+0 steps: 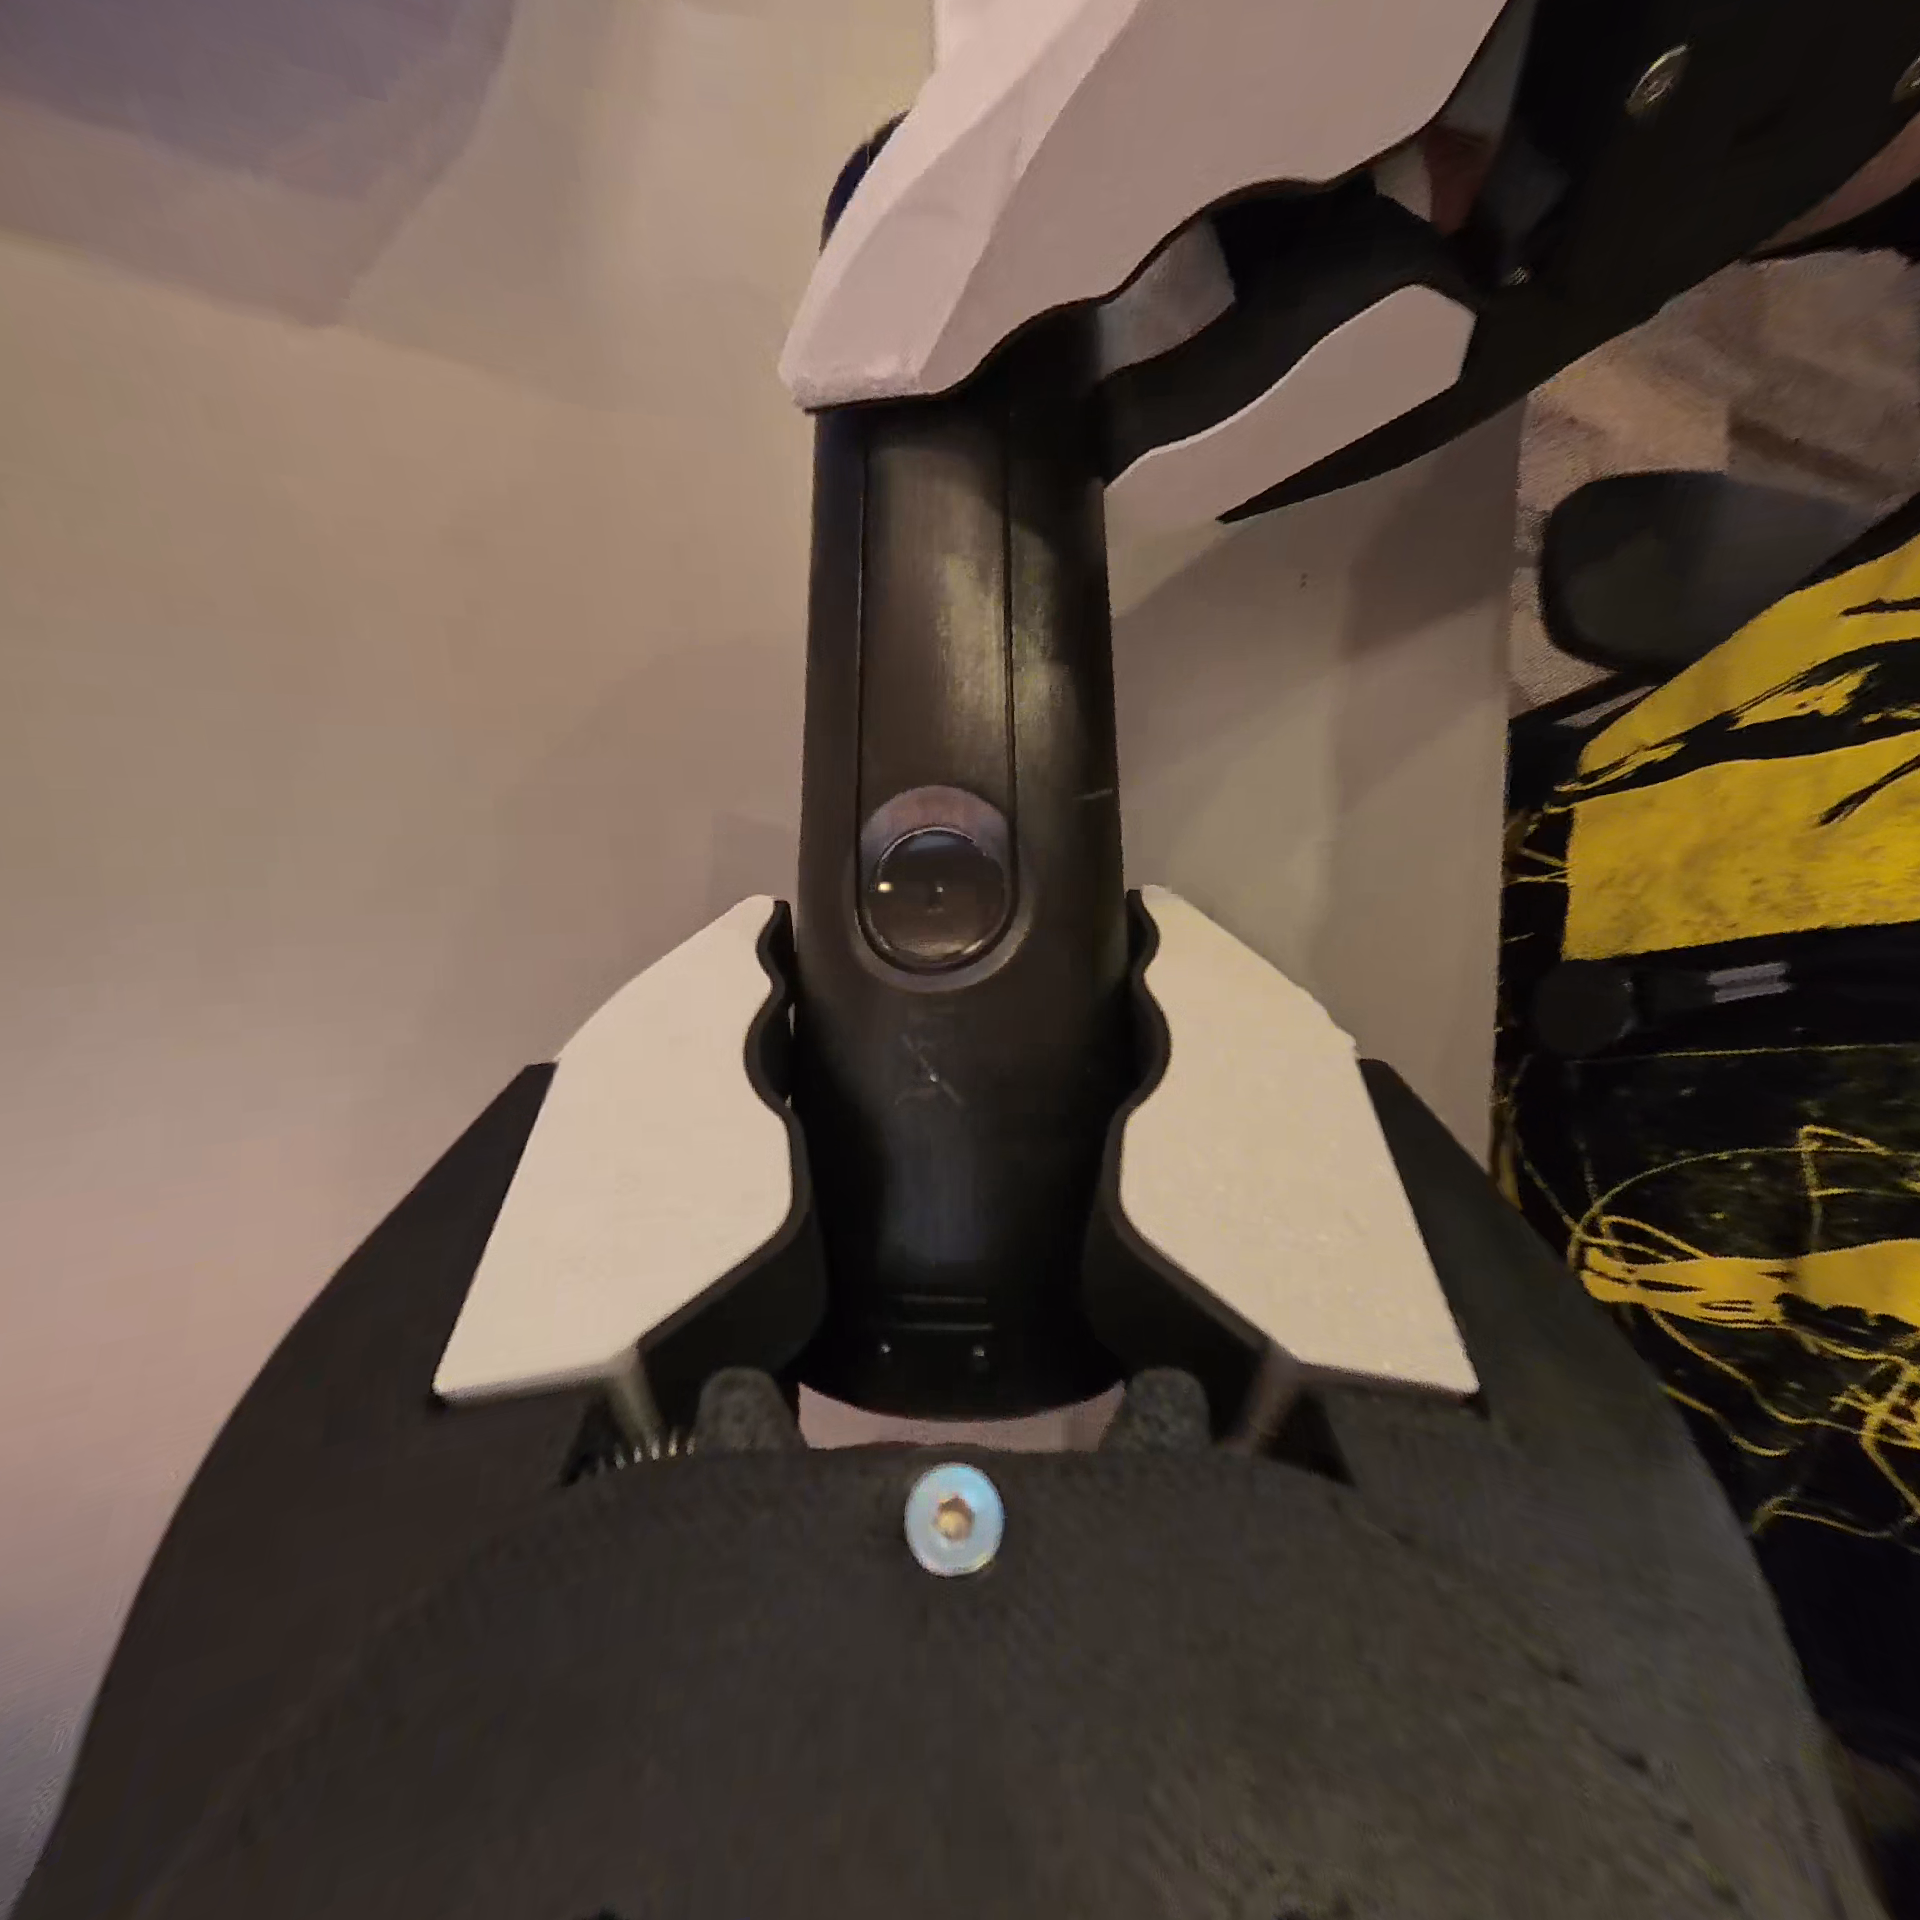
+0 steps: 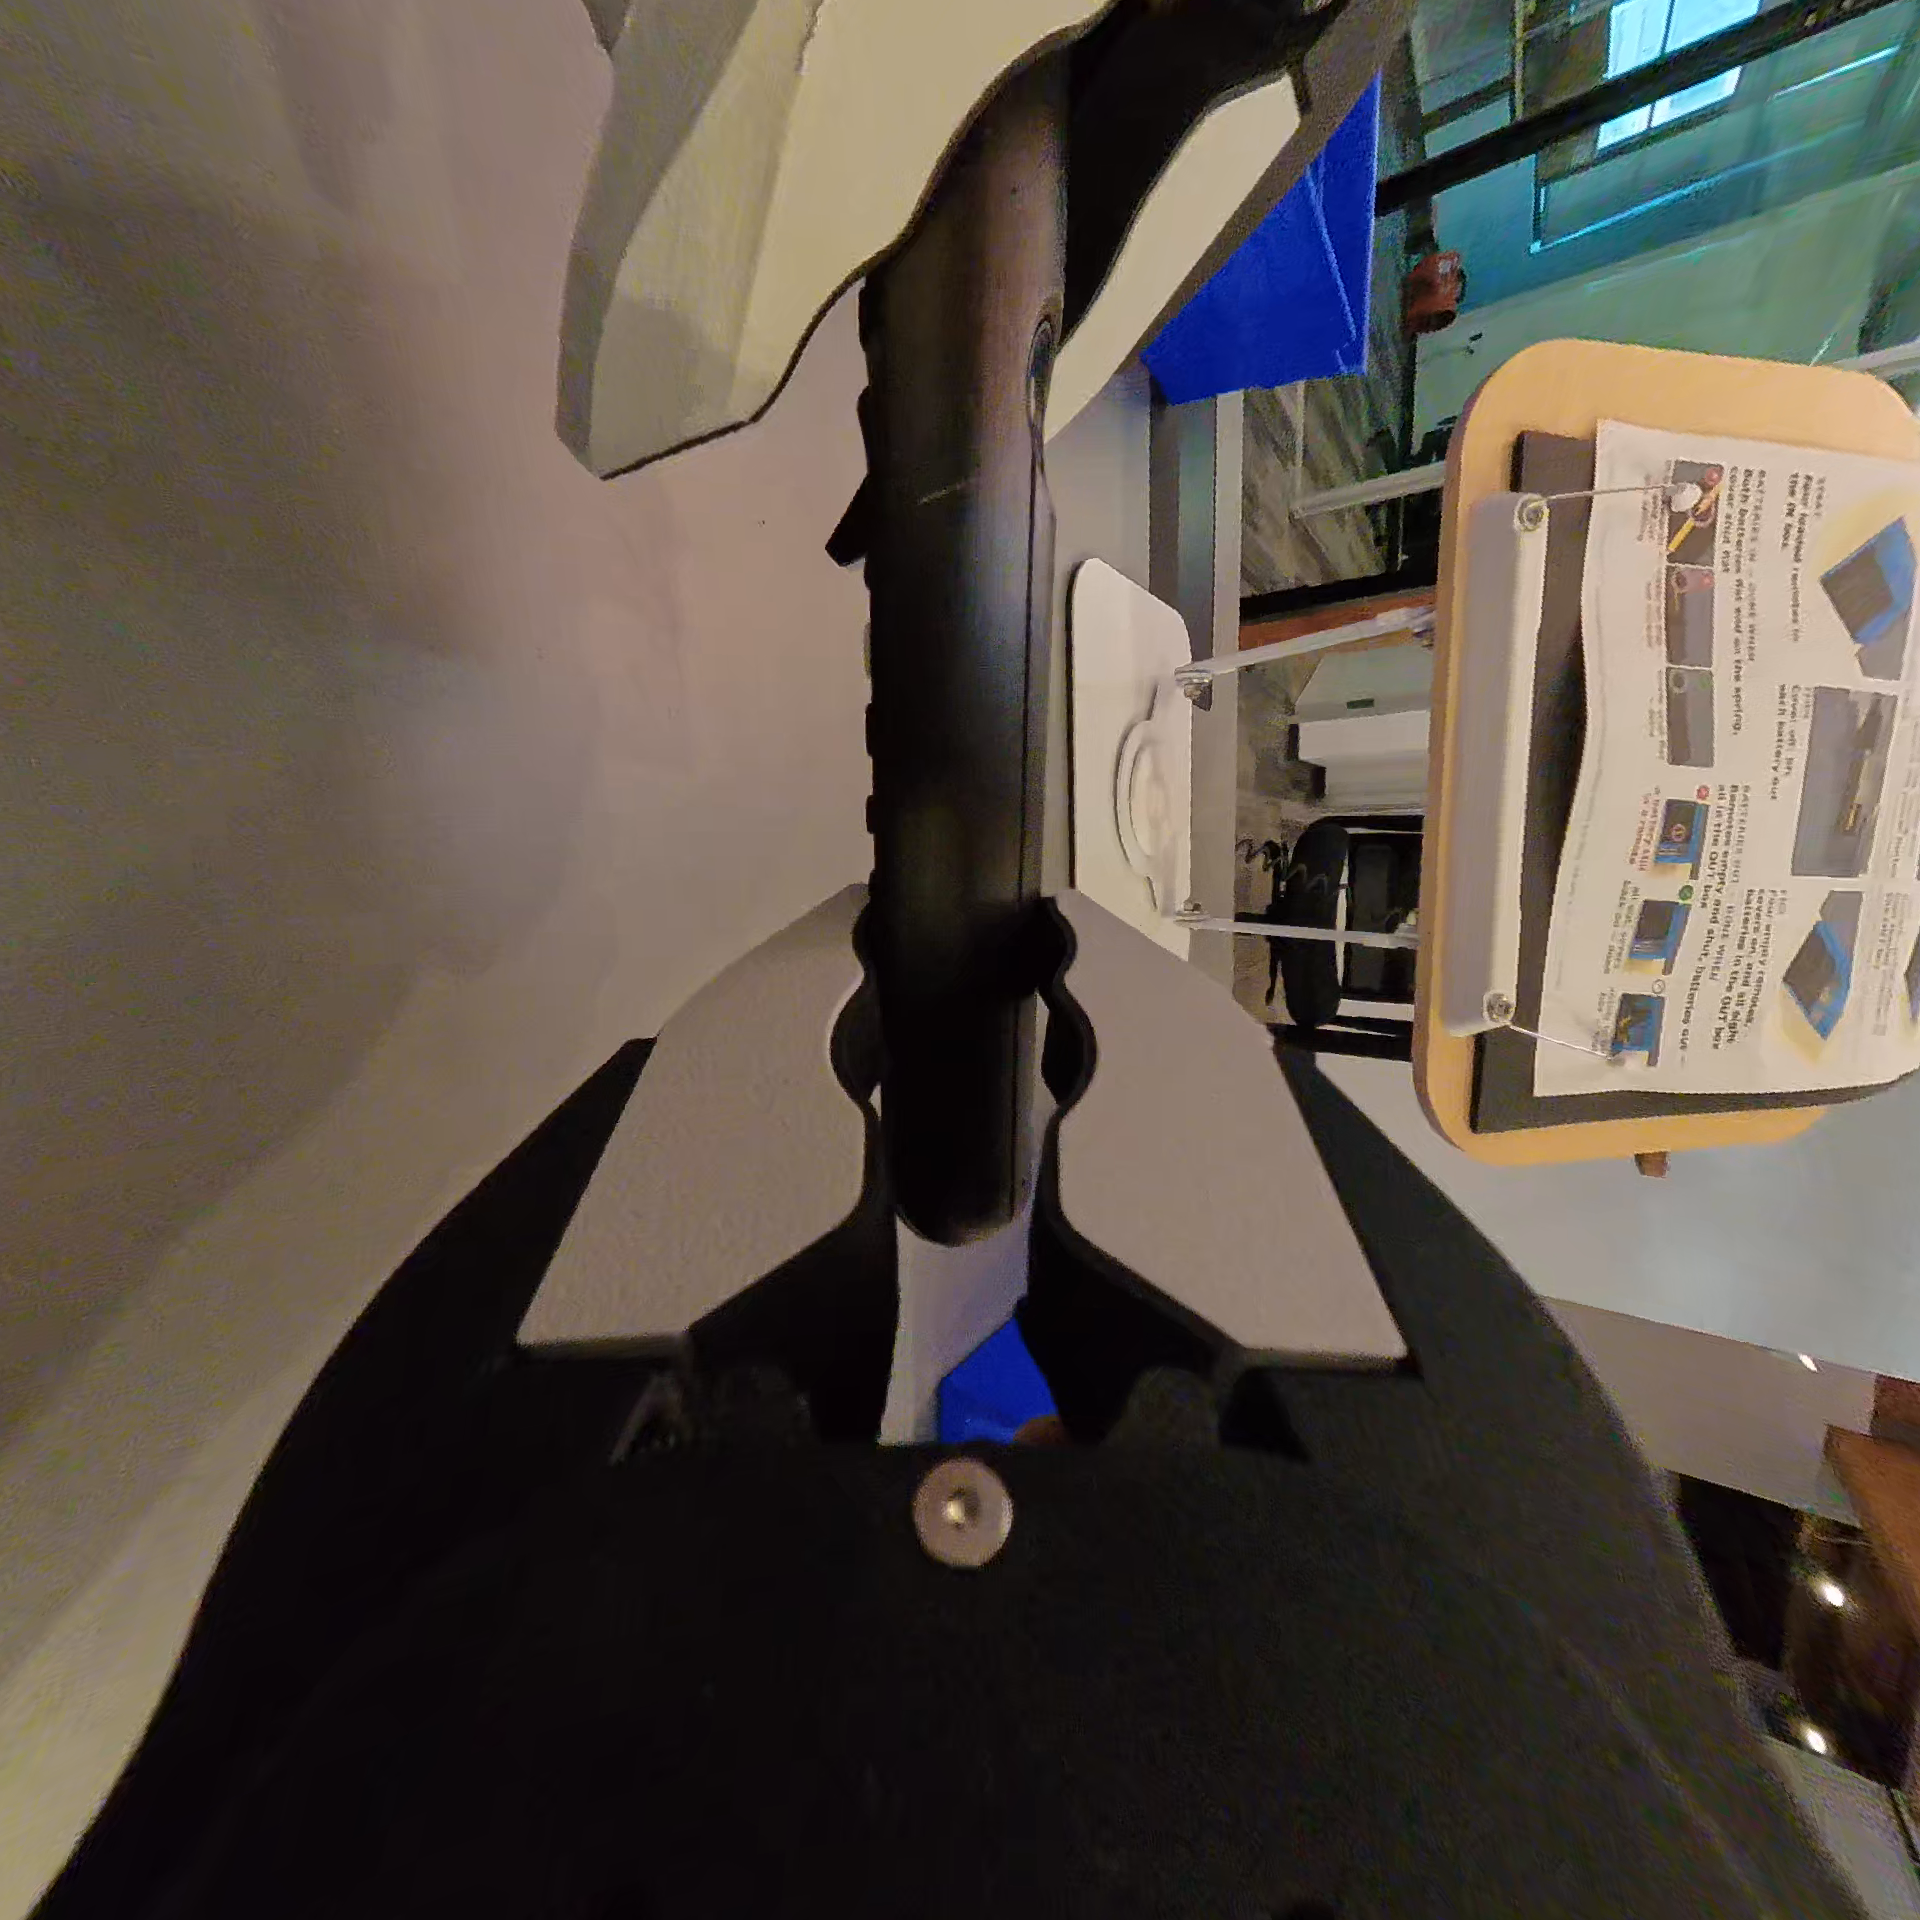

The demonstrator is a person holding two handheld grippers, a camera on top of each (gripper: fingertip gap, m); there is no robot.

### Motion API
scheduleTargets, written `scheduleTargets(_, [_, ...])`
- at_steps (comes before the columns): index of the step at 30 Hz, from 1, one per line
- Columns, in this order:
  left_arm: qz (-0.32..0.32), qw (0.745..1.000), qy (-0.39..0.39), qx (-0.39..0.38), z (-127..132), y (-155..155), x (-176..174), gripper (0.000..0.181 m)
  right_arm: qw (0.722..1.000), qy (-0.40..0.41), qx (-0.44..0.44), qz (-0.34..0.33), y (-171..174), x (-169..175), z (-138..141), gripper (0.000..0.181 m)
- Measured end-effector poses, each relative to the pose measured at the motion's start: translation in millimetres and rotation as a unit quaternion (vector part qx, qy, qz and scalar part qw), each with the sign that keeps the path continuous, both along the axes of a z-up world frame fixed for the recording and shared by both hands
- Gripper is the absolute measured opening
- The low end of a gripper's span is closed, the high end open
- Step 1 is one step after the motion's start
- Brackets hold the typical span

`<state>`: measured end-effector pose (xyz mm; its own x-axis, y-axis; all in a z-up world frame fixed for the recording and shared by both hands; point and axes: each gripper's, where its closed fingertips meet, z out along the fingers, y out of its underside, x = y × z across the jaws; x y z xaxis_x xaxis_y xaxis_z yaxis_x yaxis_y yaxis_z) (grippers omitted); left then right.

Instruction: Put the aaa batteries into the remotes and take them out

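A black remote point(image 1: 956, 644) is held in the air by both grippers, one at each end. In the left wrist view its back faces me, with a long narrow cover and a round button near my fingers. My left gripper point(image 1: 961, 914) is shut on the near end. My right gripper point(image 1: 1049, 416) clamps the far end from the upper right. In the right wrist view the remote point(image 2: 951, 675) is edge-on, with buttons on its left side. My right gripper point(image 2: 956, 914) is shut on it, and the left gripper point(image 2: 904, 343) grips the far end. No batteries are visible.
A blue box point(image 2: 1278, 270) sits behind the remote. A wooden board point(image 2: 1475, 727) carries a printed instruction sheet point(image 2: 1714, 748), with a white tray point(image 2: 1132, 748) beside it. A person in a black and yellow shirt point(image 1: 1714, 935) is at the right. A pale wall fills the left. Left tips to right tips: about 7 cm.
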<state>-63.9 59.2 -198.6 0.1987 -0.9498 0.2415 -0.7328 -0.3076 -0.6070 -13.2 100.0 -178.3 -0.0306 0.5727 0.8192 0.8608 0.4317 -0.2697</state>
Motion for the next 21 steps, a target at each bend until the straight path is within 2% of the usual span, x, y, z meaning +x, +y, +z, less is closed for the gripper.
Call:
scheduleTargets(4, [0.014, 0.999, -0.04, -0.005, 15.5, 6.4, 7.5, 0.069, 0.998, 0.022, -0.054, -0.008, -0.4, 9.3, -1.2, 0.025])
scheduleTargets(7, [0.031, 0.998, -0.047, 0.019, 22.1, 18.7, 4.6, 0.078, 0.998, 0.03, -0.048, -0.033, 9.2, 23.5, 6.4, 0.025])
scheduleTargets(12, [0.081, 0.993, -0.067, 0.058, 36.9, 40.1, -19.1, 0.076, 0.992, 0.041, -0.037, -0.117, 38.6, 66.0, 26.0, 0.025])
scheduleTargets(16, [0.116, 0.988, -0.067, 0.076, 35.3, 47.1, -47.3, 0.072, 0.959, 0.024, -0.049, -0.278, 89.5, 148.3, 44.2, 0.025])
scheduleTargets(18, [0.129, 0.986, -0.064, 0.086, 31.1, 48.6, -60.0, 0.072, 0.929, 0.021, -0.073, -0.361, 118.6, 197.9, 47.6, 0.025])
scheduleTargets(21, [0.144, 0.983, -0.067, 0.09, 25.8, 46.9, -73.6, 0.069, 0.877, -0.004, -0.109, -0.468, 161.1, 269.9, 33.1, 0.025])
